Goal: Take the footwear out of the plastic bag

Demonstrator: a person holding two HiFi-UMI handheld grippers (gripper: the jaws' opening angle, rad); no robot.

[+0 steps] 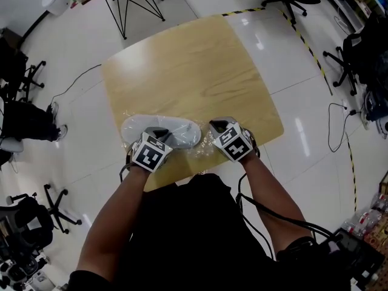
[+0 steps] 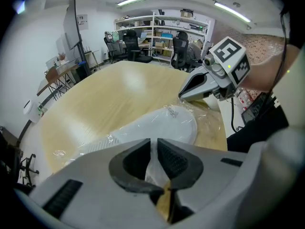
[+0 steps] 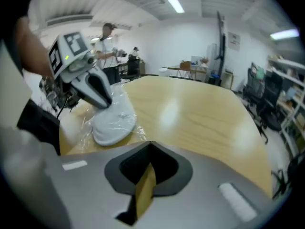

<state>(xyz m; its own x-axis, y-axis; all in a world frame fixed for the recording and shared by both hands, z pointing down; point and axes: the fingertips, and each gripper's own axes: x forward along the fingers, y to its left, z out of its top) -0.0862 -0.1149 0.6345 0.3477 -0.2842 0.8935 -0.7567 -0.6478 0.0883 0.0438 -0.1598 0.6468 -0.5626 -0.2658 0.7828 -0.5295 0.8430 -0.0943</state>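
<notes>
A pale wooden counter carries a white slipper lying flat near the edge closest to the person, wrapped in a clear plastic bag whose loose film crinkles out around it. The footwear is inside the bag, sole down, with its length running across the counter from one hand toward the other.

The left tool comes in steeply at one end of the slipper, and its jaws are pressed together on a fold of the bag's film (a thin whitish sheet shows between the dark pads). The slipper itself is not between them; it lies just beyond, under the plastic.

The right tool sits at the other end, just beside the slipper's rounded tip and over the crumpled edge of the bag. Its jaws are pressed together with nothing between them, only bare wood showing past them. Whether its tip touches the film cannot be told from any view.
</notes>
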